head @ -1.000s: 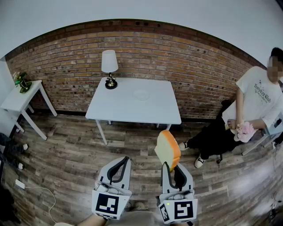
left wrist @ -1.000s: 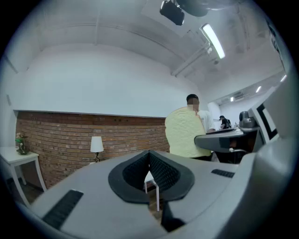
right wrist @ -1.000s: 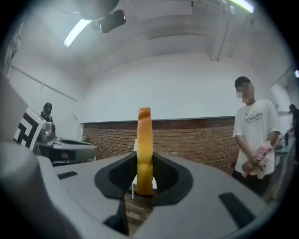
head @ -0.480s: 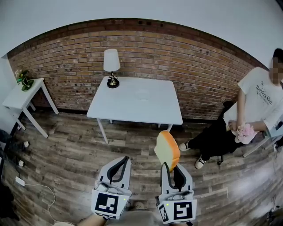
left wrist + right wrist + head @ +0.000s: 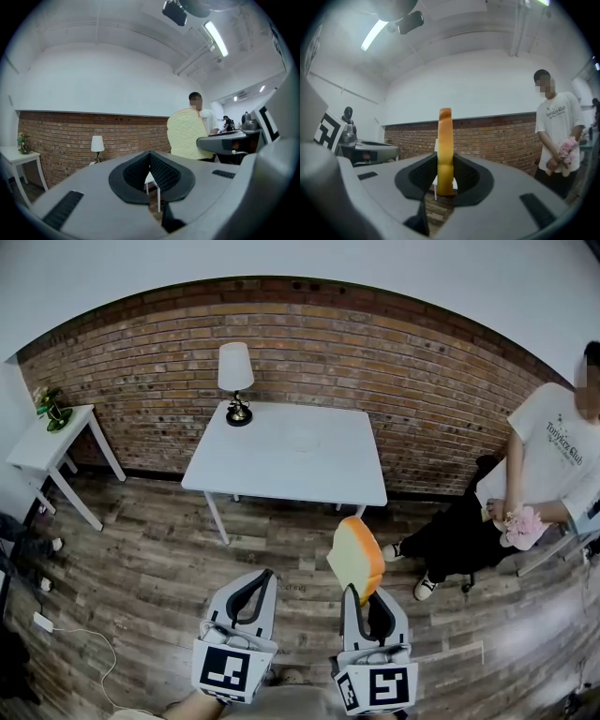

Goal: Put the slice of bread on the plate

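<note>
A slice of bread [image 5: 356, 558] with an orange-brown crust stands on edge in the air, and my right gripper [image 5: 360, 594] is shut on its lower part. In the right gripper view the bread [image 5: 445, 150] rises between the pads of that gripper [image 5: 445, 180]. My left gripper [image 5: 253, 589] hangs beside it, shut with nothing in it. From the left gripper [image 5: 150, 165] the bread's pale face [image 5: 186, 133] shows to the right. A pale plate [image 5: 301, 440] lies on the white table [image 5: 272, 470], far ahead of both grippers.
A table lamp [image 5: 234, 381] stands at the table's back left corner. A small white side table [image 5: 37, 444] with a plant [image 5: 50, 408] is at the left. A person [image 5: 539, 474] sits at the right. Wood floor lies between me and the table; a cable [image 5: 70, 640] lies at the left.
Both grippers and the bread have kept their places. Only the head view has shifted slightly.
</note>
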`<action>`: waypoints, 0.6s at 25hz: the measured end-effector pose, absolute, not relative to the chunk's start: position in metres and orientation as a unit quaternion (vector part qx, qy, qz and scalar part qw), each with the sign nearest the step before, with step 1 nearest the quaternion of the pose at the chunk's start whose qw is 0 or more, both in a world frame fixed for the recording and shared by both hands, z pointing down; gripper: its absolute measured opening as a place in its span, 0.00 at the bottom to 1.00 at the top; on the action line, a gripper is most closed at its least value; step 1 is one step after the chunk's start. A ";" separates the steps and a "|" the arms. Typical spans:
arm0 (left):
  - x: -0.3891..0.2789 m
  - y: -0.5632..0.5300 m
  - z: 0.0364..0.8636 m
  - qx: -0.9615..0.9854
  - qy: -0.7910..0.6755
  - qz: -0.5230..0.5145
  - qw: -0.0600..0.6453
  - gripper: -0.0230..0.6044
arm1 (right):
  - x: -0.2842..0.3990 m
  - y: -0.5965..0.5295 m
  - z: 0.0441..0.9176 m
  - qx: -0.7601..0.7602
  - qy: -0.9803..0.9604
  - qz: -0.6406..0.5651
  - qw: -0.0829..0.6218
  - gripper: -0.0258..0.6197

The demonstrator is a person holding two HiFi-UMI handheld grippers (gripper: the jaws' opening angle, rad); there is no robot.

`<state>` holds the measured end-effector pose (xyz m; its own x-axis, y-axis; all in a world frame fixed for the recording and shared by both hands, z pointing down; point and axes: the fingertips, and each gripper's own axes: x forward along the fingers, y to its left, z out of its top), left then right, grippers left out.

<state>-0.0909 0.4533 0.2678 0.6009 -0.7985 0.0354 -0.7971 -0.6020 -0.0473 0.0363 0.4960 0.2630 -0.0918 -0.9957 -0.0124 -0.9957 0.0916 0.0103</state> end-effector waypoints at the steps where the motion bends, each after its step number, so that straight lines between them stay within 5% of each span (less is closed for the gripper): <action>1: -0.089 0.452 0.268 -0.893 0.449 -0.026 0.013 0.05 | 0.039 0.495 0.263 -0.673 0.740 0.009 0.001 0.19; 15: -0.078 0.437 0.277 -0.878 0.477 -0.030 0.007 0.05 | 0.064 0.477 0.276 -0.661 0.750 0.003 -0.005 0.19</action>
<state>-0.0777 0.4365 0.2775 0.5435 -0.8382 0.0460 -0.8373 -0.5452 -0.0411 0.0637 0.4767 0.2762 -0.1263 -0.9920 0.0037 -0.9919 0.1263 0.0122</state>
